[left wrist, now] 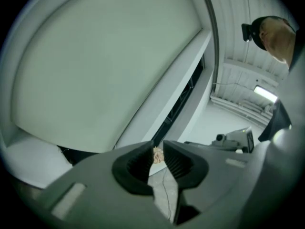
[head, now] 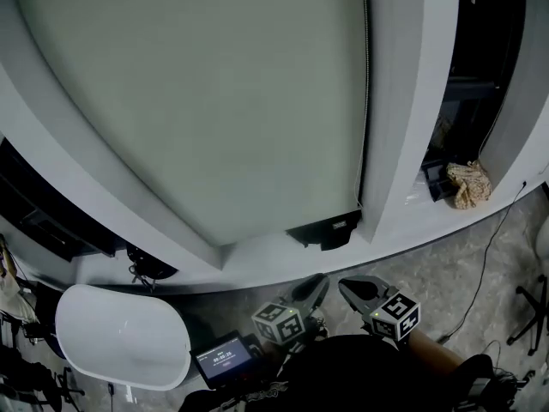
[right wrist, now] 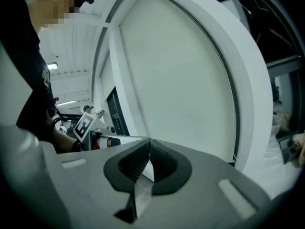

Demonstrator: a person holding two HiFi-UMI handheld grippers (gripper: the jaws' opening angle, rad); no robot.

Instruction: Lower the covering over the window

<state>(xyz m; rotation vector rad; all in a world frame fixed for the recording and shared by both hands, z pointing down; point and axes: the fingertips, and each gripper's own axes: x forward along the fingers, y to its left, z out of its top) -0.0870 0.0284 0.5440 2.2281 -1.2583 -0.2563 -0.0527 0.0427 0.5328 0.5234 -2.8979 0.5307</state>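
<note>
A pale grey-green blind hangs down over the whole window, its lower edge near the white sill. A thin cord runs down the blind's right side to a black fitting. Both grippers are low, in front of the sill, touching nothing. My left gripper points at the window frame with a narrow gap between its jaws and nothing in it. My right gripper is beside it, its jaw tips together and empty. The blind fills the right gripper view.
A beige crumpled thing lies on the sill of the dark window to the right. A white rounded table stands at lower left, with a small lit screen beside it. A cable trails over the floor.
</note>
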